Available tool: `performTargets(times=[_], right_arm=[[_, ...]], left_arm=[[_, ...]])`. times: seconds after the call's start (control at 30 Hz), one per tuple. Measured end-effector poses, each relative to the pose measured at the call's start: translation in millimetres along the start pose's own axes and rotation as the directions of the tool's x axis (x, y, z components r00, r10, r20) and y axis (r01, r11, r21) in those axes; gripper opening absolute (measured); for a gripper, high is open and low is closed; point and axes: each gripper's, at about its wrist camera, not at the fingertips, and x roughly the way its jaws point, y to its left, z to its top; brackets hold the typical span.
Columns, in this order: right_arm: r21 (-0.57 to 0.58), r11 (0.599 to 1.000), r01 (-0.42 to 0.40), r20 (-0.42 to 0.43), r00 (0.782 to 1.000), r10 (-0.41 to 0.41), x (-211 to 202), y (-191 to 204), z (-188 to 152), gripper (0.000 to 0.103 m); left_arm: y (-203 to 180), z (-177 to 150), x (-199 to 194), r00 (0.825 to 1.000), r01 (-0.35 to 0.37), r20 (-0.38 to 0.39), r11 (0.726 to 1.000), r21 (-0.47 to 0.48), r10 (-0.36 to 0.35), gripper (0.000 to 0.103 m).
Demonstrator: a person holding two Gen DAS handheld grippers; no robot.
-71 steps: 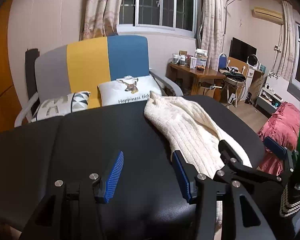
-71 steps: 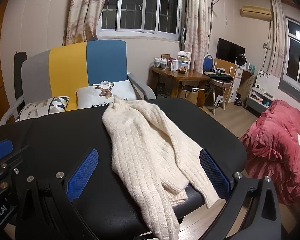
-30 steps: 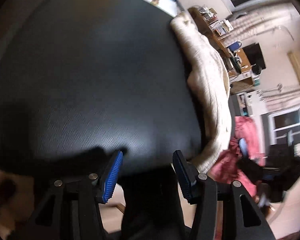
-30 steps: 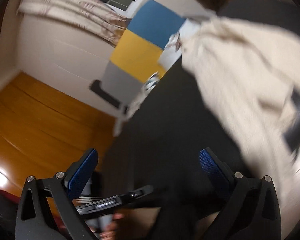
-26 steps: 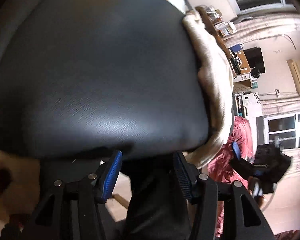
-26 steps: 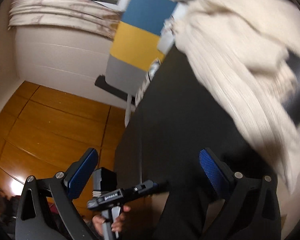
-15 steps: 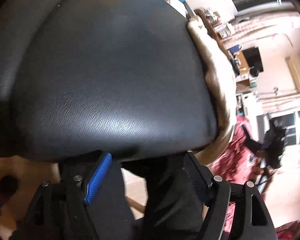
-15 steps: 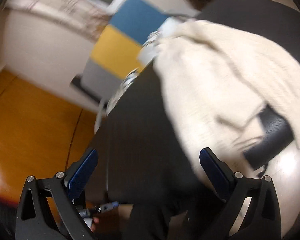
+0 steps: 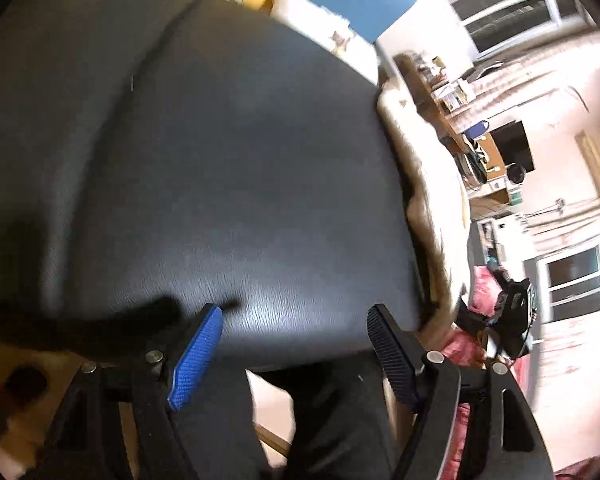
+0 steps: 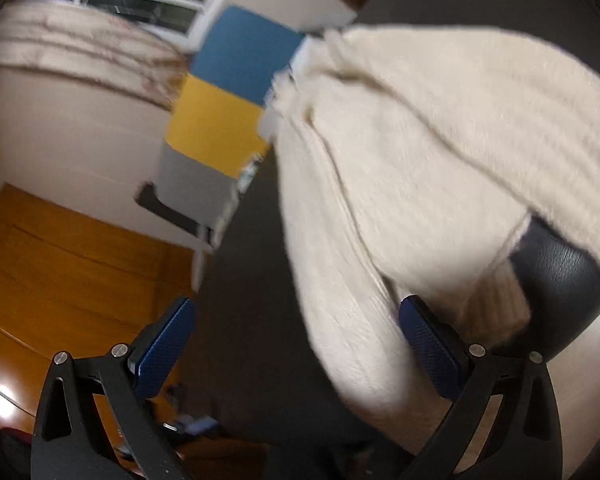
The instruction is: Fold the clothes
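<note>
From the left wrist, the left claw [image 9: 294, 354] stands wide open and empty over the near edge of the black padded surface [image 9: 220, 184], likely waiting for a hem to take, while the cream knitted sweater [image 9: 440, 216] lies along the surface's right edge. From the right wrist, the right claw [image 10: 300, 344] is also spread wide, its pads not pressing anything, with the sweater [image 10: 420, 160] draped over the near right corner between its fingers, seemingly lined up to take the hanging edge.
</note>
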Motion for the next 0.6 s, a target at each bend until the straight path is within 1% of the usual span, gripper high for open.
performTargets(times=[0.03,0.1,0.13,0.2,0.27,0.33,0.37,0.4,0.47,0.57,0.6], right_arm=[[-0.018,1.000,0.010,-0.014,1.000,-0.010,7,5,-1,0.103],[-0.069,0.997,-0.019,-0.011,1.000,0.018,15,25,-6,0.103],[-0.067,0.996,-0.055,-0.028,0.998,0.054,23,35,-8,0.103],[-0.049,0.989,-0.136,-0.102,0.986,0.131,50,62,-10,0.103],[-0.069,0.978,-0.196,-0.188,0.966,0.180,82,91,-14,0.103],[-0.066,0.962,-0.265,-0.275,0.932,0.238,104,114,-22,0.103],[-0.077,0.956,-0.283,-0.310,0.918,0.247,108,125,-27,0.103],[-0.114,0.955,-0.274,-0.317,0.921,0.226,107,134,-31,0.103],[-0.165,0.960,-0.225,-0.271,0.946,0.176,91,135,-33,0.103],[-0.177,0.972,-0.155,-0.217,0.969,0.115,62,116,-40,0.103],[-0.186,0.975,-0.121,-0.194,0.977,0.084,49,106,-44,0.103]], left_arm=[[-4,2,-7,0.999,-0.027,0.037,0.999,0.025,0.027,0.076],[-12,8,-19,0.991,-0.086,0.109,0.994,0.067,0.079,0.076],[-17,11,-23,0.985,-0.117,0.138,0.989,0.085,0.105,0.076],[-25,17,-25,0.978,-0.153,0.160,0.983,0.105,0.135,0.076],[-32,22,-27,0.973,-0.173,0.174,0.978,0.116,0.151,0.076],[-38,24,-30,0.974,-0.158,0.180,0.980,0.124,0.134,0.076],[-41,24,-30,0.975,-0.155,0.182,0.978,0.138,0.129,0.076],[-45,24,-30,0.975,-0.157,0.183,0.975,0.157,0.128,0.076],[-54,22,-27,0.975,-0.162,0.185,0.967,0.199,0.126,0.076],[-79,21,-17,0.978,-0.155,0.176,0.948,0.276,0.109,0.074],[-90,21,-12,0.980,-0.148,0.172,0.941,0.303,0.099,0.074]])
